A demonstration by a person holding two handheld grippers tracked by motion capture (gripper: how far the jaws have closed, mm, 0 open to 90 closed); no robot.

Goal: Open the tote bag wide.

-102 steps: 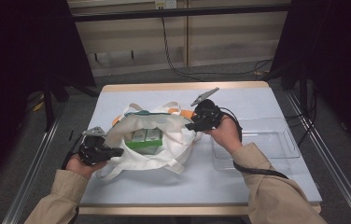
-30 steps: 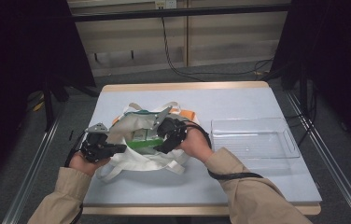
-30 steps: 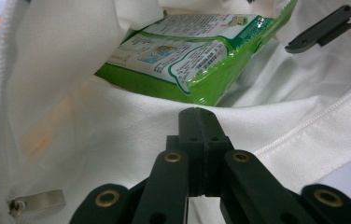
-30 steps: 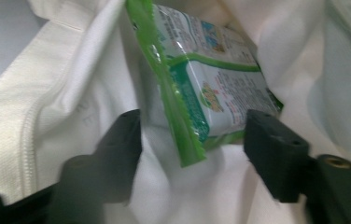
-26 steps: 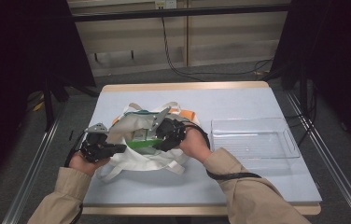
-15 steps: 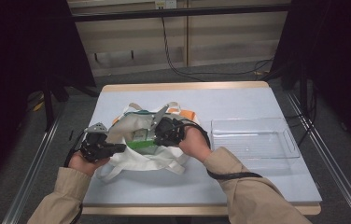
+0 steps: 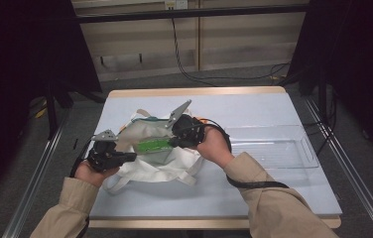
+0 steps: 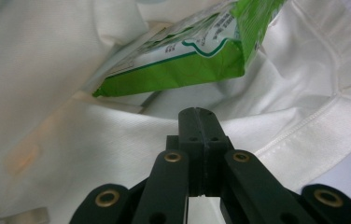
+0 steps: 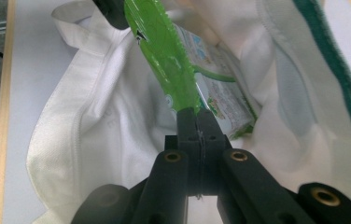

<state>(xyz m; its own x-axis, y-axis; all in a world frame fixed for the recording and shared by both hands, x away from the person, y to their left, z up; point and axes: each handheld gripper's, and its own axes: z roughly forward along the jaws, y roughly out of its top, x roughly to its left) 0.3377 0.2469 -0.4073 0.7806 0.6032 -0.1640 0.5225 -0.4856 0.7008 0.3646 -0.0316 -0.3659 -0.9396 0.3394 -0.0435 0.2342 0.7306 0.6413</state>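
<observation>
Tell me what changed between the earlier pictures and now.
The right claw came from the bag's far rim into the white bag, has just been closing, and is now shut on the sealed edge of the green packet, which it has lifted partly out. The left claw stayed shut on the bag's rim, hand unmoved. The clear tray stayed in place.

the person wears long tan sleeves with loose cuffs at both wrists. each hand carries a matte black gripper, the left gripper and the right gripper both topped by a grey three-cornered plate, and a black cable trails from the right one across its sleeve. seen close, the black fingers are flat blocks with small dark screws, set on angled black link arms with brass-coloured pivot rings.
</observation>
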